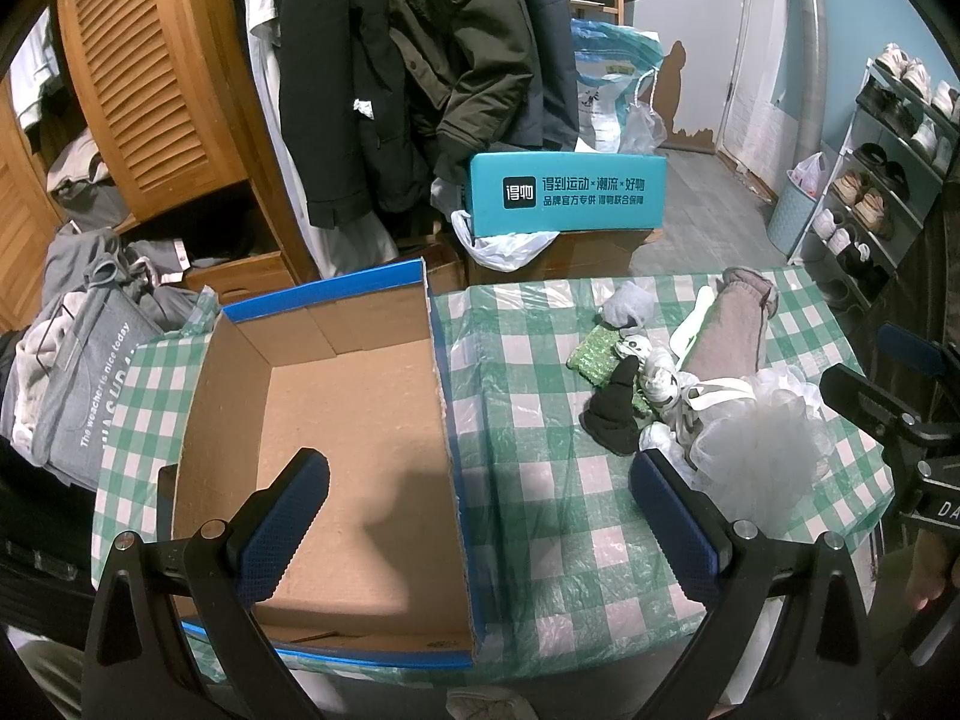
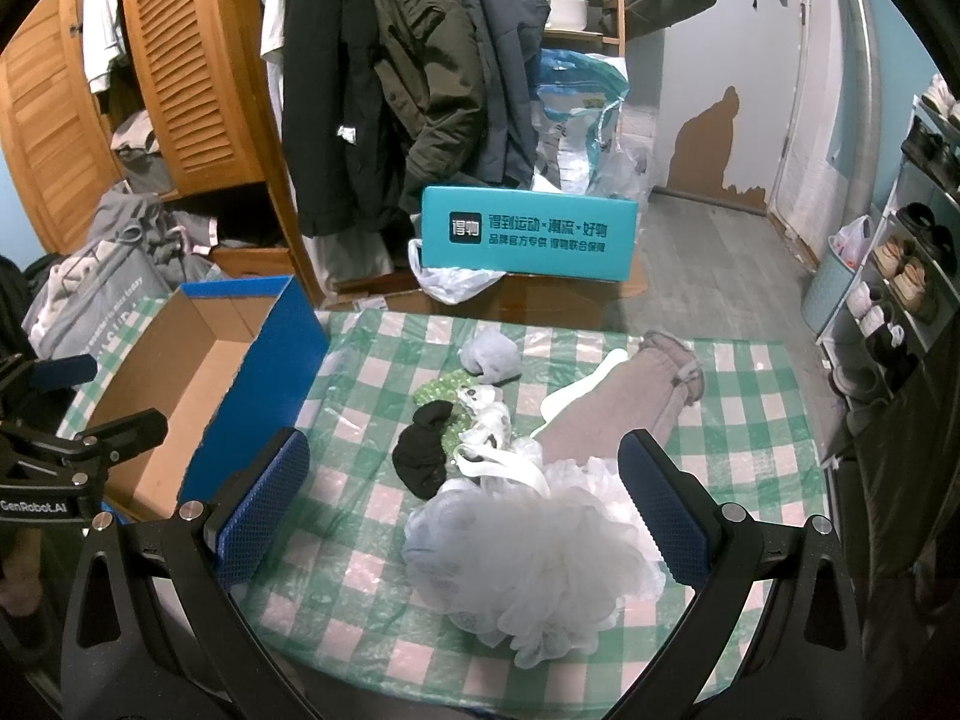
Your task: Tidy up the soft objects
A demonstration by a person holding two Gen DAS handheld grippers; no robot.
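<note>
Box (image 1: 360,420) at worktop (image 1: 540,510) left edge empty; nothing sorted yet. Soft items, incl. mesh pouf (image 2: 540,558), piled right side. Both grippers (image 1: 480,516) (image 2: 462,504): fingers open, holding nothing.

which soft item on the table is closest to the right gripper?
The white mesh bath pouf, lying between the open right gripper's fingers; the other soft items lie farther back.

Matt brown cardboard box (image 1: 360,396), glossy plastic-covered checked tablecloth (image 2: 372,540), frothy white mesh bath pouf (image 2: 540,558), matt black sock (image 2: 423,450).
</note>
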